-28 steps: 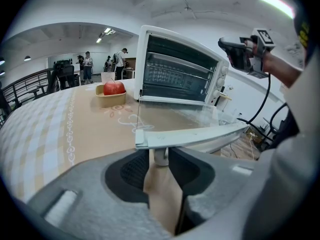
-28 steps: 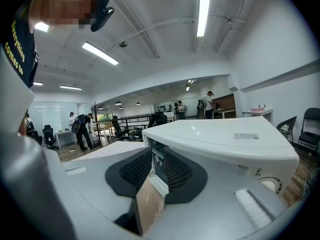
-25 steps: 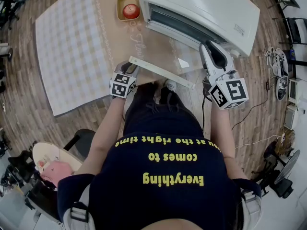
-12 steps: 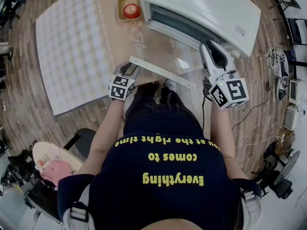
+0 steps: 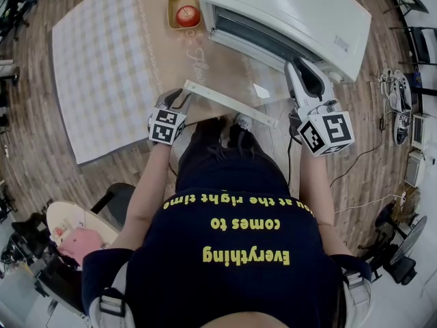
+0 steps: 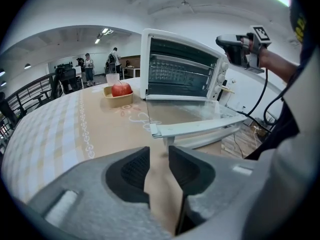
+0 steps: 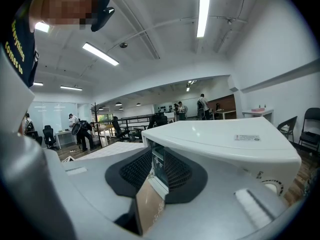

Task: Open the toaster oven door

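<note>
The toaster oven (image 5: 293, 19) sits at the far right of the table (image 5: 102, 80). Its door (image 5: 239, 91) is already down, about flat, w/ the handle (image 5: 229, 103) pointing at me near the table edge. So the job looks done, or nearly.

My left claw (image 5: 179, 100) is just beside the handle's left end, tilted down. Jaws are a little apart w/ nothing btwn them; in the left gripper view only tabletop shows in the gap. My right claw (image 5: 295, 67) hovers near the oven's right front corner, about level. Its jaws stand narrowly apart and are empty too; can't tell if it touches the casing.

Risks from here, as I judge them:
- A left-claw bump on the handle end could flip the door back up, or push down and rock the oven fwd, since the door is a long lever.
- If the hinge isn't at its stop, the door may creep shut w/ nobody holding it.
- A right-claw swing could knock the oven's corner and slide it.

The bowl (image 5: 183, 9) w/ the apple (image 5: 186, 15) is well apart, so low risk there.
</note>
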### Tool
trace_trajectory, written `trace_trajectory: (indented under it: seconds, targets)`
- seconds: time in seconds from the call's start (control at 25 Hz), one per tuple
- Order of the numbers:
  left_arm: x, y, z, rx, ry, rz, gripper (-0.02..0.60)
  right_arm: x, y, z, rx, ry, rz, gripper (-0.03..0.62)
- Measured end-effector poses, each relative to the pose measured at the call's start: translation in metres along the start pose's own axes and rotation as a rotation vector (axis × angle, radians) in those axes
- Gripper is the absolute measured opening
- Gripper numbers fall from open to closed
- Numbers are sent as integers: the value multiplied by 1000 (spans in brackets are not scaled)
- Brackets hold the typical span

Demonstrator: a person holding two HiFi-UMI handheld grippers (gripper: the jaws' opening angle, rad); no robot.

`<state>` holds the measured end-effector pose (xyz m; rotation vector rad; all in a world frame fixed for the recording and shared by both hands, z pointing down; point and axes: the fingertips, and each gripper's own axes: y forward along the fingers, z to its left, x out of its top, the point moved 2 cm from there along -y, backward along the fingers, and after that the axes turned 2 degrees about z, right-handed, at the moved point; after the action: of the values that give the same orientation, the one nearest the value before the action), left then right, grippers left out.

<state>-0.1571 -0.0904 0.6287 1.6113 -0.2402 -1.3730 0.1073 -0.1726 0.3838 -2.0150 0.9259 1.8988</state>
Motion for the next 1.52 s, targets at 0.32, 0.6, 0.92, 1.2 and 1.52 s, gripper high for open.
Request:
trace_trajectory:
  seconds: [0.32, 0.6, 0.92, 1.2, 1.52]
  targets:
    - [22, -31, 33, 147, -24, -113, 3, 2, -1, -1, -3, 0, -11, 88]
    - [90, -66, 39, 172, 11, -307, 3, 5, -6, 0, -13, -1, -25, 87]
    - [160, -93, 17, 119, 52, -477, 3, 19, -17, -4, -46, -8, -70, 83]
    - [208, -104, -4, 75, 131, -563, 3, 37, -29, -4, -68, -28, -112, 67]
    - [257, -123, -33, 27, 206, -669, 3, 53, -44, -3, -91, -46, -146, 38]
